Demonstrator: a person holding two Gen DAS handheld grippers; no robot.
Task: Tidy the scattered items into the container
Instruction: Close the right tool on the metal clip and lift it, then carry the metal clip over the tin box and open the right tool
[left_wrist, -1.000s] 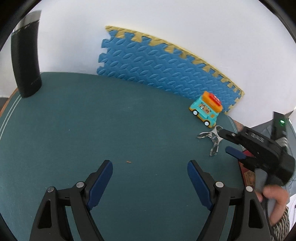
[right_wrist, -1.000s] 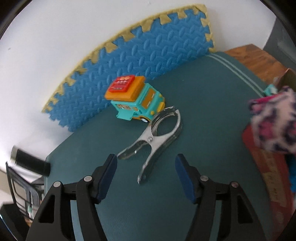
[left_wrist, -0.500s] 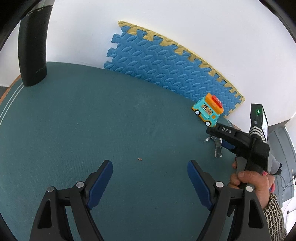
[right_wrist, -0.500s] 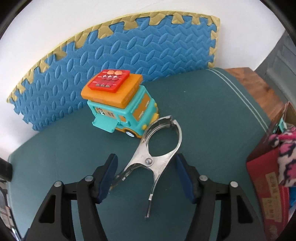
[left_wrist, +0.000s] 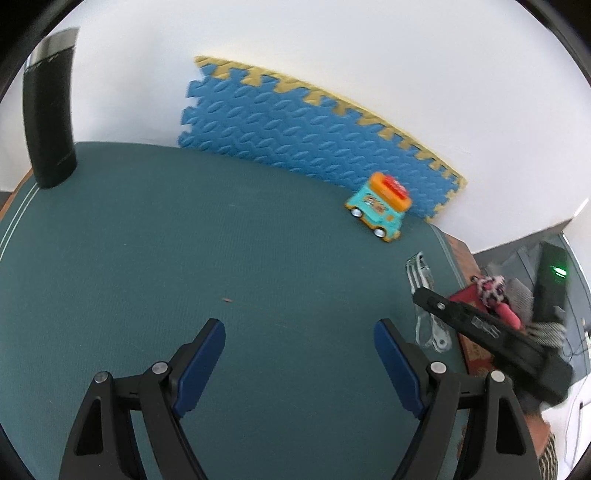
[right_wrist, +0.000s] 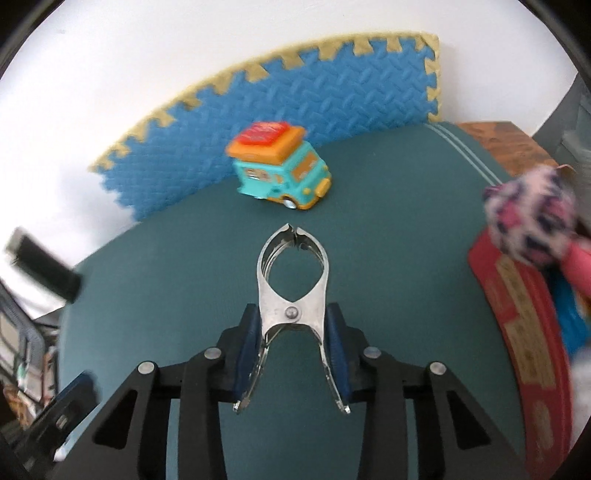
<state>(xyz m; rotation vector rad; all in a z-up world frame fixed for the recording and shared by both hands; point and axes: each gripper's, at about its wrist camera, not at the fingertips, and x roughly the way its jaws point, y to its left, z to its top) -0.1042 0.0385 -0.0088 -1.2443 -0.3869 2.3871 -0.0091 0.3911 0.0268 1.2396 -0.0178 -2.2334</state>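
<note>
A metal spring clamp (right_wrist: 291, 280) points forward from my right gripper (right_wrist: 291, 326), which is shut on it just behind the pivot; its handles stick back between the blue pads. In the left wrist view the clamp (left_wrist: 419, 273) and right gripper (left_wrist: 424, 301) sit at the right, over the green mat. A teal and orange toy truck (right_wrist: 282, 171) (left_wrist: 378, 206) stands beyond the clamp, by the foam mat. The red box (right_wrist: 517, 314) (left_wrist: 476, 347) lies to the right with a pink patterned fluffy item (right_wrist: 532, 218) in it. My left gripper (left_wrist: 299, 343) is open over bare mat.
A blue and yellow foam mat (left_wrist: 295, 122) leans on the white wall behind the green table cover (left_wrist: 184, 240). A black cylinder (left_wrist: 50, 110) stands at the far left corner. Brown table wood (right_wrist: 498, 140) shows past the cover's right edge.
My right gripper has moved up around the clamp and shut on it; the clamp now lines up with the fingers. The left gripper stays open, its view shifted slightly.
</note>
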